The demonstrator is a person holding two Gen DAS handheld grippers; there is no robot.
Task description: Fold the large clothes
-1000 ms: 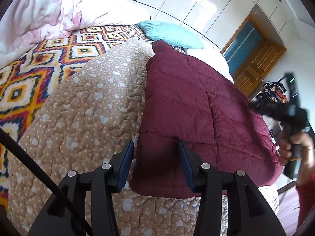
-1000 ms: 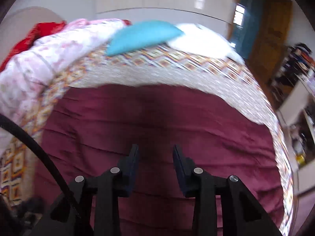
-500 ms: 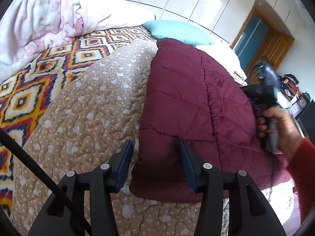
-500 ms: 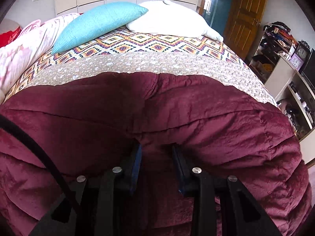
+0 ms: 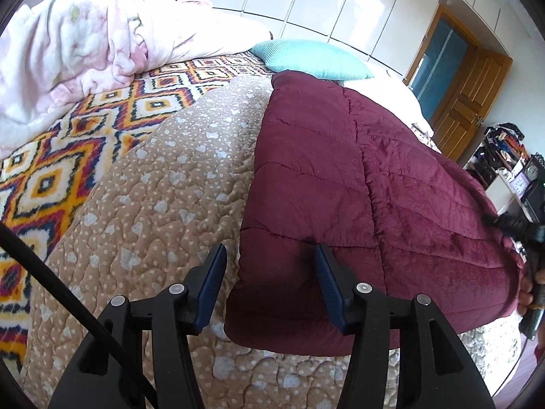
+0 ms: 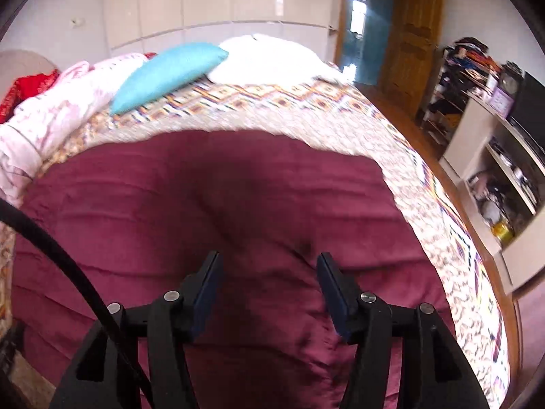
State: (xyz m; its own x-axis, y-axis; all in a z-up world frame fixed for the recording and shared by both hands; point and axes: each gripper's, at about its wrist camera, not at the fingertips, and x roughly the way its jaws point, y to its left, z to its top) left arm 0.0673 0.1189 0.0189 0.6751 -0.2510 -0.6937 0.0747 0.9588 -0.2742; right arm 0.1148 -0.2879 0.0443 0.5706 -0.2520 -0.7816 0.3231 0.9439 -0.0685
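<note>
Folded maroon quilted garment (image 5: pixel 357 211) lying flat on the beige dotted bedspread (image 5: pixel 153 204), toward the near right of the bed, one straight edge facing left. Left gripper (image 5: pixel 269 269) poised over the near left corner of the garment, jaws parted after just opening a little further, right finger (image 5: pixel 327 286) over the cloth, left finger (image 5: pixel 213 283) over the bedspread, neither pad pressing. Right gripper (image 6: pixel 269 279) above the broad maroon surface (image 6: pixel 204 221), jaws just sprung wide apart, cloth below and between them but not pinched. At the far right of the left view, a hand (image 5: pixel 528 289) on a black handle at the garment's right edge. Farther up the bed: patterned blanket (image 5: pixel 68 156), teal pillow (image 5: pixel 313 61), pink bundled bedding (image 5: pixel 75 51). Beyond the bed, a wooden door (image 5: pixel 466 102) and cluttered shelves (image 6: pixel 483 156).
</note>
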